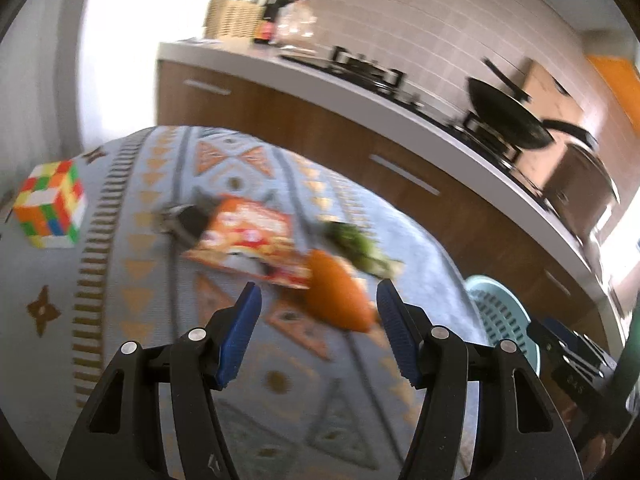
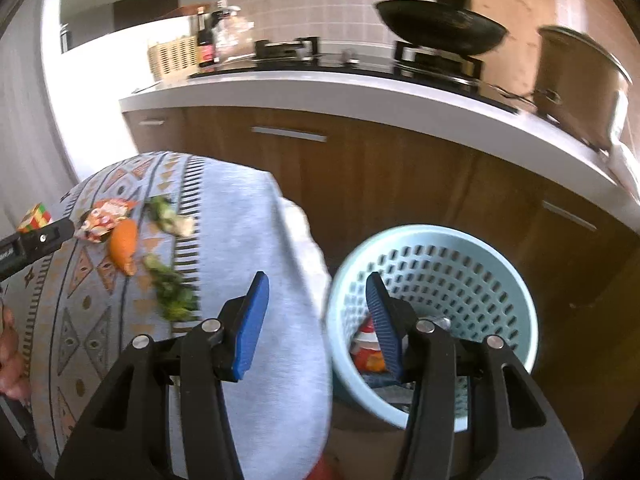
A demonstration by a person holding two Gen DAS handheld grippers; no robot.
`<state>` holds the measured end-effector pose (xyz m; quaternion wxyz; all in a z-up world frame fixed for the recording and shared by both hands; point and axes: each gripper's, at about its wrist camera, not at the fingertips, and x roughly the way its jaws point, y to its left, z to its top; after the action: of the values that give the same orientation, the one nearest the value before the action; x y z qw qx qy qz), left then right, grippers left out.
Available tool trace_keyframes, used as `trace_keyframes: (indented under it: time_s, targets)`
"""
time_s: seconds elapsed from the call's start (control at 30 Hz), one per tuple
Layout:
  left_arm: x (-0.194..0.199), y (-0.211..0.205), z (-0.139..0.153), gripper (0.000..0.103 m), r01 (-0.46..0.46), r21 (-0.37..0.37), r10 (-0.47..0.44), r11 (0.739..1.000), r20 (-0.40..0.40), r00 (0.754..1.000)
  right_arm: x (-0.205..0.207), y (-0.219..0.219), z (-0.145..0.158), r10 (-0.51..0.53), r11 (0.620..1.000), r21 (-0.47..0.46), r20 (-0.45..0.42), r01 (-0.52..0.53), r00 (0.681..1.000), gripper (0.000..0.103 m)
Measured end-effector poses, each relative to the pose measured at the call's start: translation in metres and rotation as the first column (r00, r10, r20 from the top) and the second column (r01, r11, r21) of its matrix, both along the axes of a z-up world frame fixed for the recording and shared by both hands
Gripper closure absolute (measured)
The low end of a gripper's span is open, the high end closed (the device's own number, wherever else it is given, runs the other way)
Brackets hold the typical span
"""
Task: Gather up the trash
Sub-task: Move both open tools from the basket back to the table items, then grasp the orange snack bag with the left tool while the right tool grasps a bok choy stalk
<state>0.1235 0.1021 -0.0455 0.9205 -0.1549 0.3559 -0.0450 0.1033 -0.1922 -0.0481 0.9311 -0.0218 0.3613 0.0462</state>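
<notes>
The work surface is a table covered by a light blue-grey cloth (image 1: pixel 120 264) printed with bands of orange triangles, brown diamonds and dark dashes; its right edge hangs in a fold beside the bin. Behind the table runs a kitchen counter (image 2: pixel 360 88) with a white top and brown wooden cabinet fronts fitted with bar handles. On the counter stand a black hob carrying a dark wok (image 2: pixel 440 26), a large lidded pot (image 2: pixel 576 80) at the far right, and a woven basket (image 2: pixel 172 56) with dark bottles at the far left. The wall behind is pale square tile. The left gripper (image 1: pixel 318 302) is spread wide and grips nothing; it hangs above the cloth, near an orange carrot piece (image 1: pixel 340 296). Just beyond the carrot lies an orange-red snack wrapper (image 1: pixel 252 236), with green vegetable scraps (image 1: pixel 360 248) to its right. A multicoloured puzzle cube (image 1: pixel 50 204) sits at the far left of the table. The right gripper (image 2: pixel 316 316) is likewise spread wide and empty, positioned over the gap between the table edge and a pale blue perforated waste basket (image 2: pixel 480 272) standing on the floor to the right. An orange-red item lies inside the basket; its detail is blurred.
</notes>
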Motion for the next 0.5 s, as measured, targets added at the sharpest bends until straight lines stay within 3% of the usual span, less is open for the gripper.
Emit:
trace_keyframes:
  time_s: [0.27,0.5]
  targets:
    - [0.034,0.035,-0.014,0.045,-0.021,0.078,0.025,0.997,-0.055,0.998,0.009,0.044,0.005,0.083,0.996,-0.021,0.02,-0.082,0.996,0.056]
    - [0.057,0.039,-0.038,0.047,0.023,0.034,-0.018,0.999,-0.139,0.99,0.015,0.057,-0.002,0.11,0.993,-0.038,0.002,-0.109,0.994,0.056]
